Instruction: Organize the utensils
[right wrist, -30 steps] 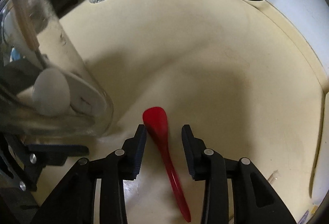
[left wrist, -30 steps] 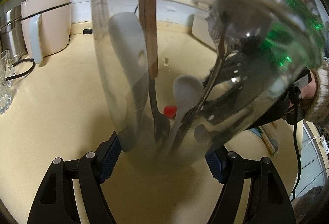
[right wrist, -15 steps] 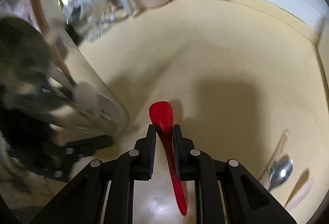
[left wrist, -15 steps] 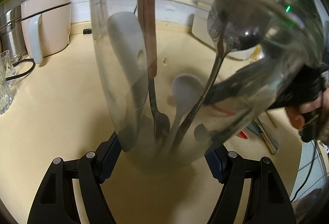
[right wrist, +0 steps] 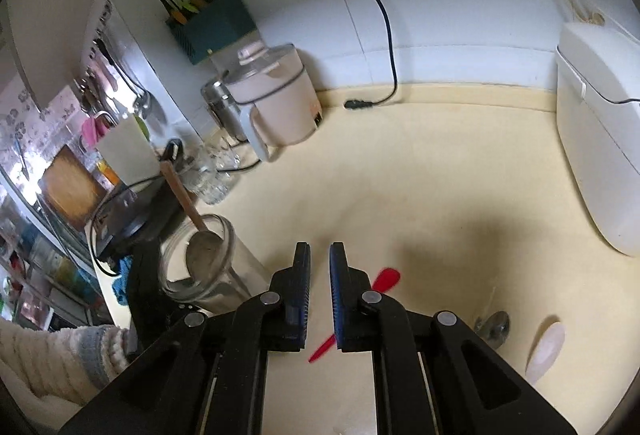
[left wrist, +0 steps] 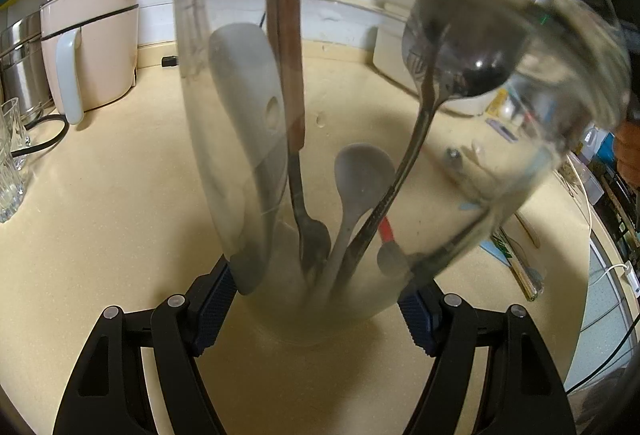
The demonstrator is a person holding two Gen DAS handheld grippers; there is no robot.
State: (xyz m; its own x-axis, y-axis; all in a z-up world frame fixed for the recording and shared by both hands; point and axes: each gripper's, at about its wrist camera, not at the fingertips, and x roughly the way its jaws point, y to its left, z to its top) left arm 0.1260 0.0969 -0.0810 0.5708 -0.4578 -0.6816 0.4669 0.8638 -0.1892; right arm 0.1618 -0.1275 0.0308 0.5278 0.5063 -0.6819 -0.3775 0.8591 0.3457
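Half a second ago the right gripper point(right wrist: 320, 295) had pinched the red plastic spoon point(right wrist: 387, 278). Now it has risen well above the cream bench point(right wrist: 440, 175). Its jaws are narrow, with only bench showing in the slit between them. The red spoon appears to lie on the bench beneath, its bowl at 1 o'clock of the jaws and its handle running behind the right finger. We judge that the grasp slipped and the pick must be repeated.

The left gripper point(left wrist: 316, 303) keeps its jaws clamped on the base of the tall clear glass jar point(left wrist: 500, 139), tilted toward 1 o'clock with several utensils already inside. A steel spoon point(right wrist: 494, 325) and a pale pink spoon point(right wrist: 546, 349) wait at 4 o'clock.
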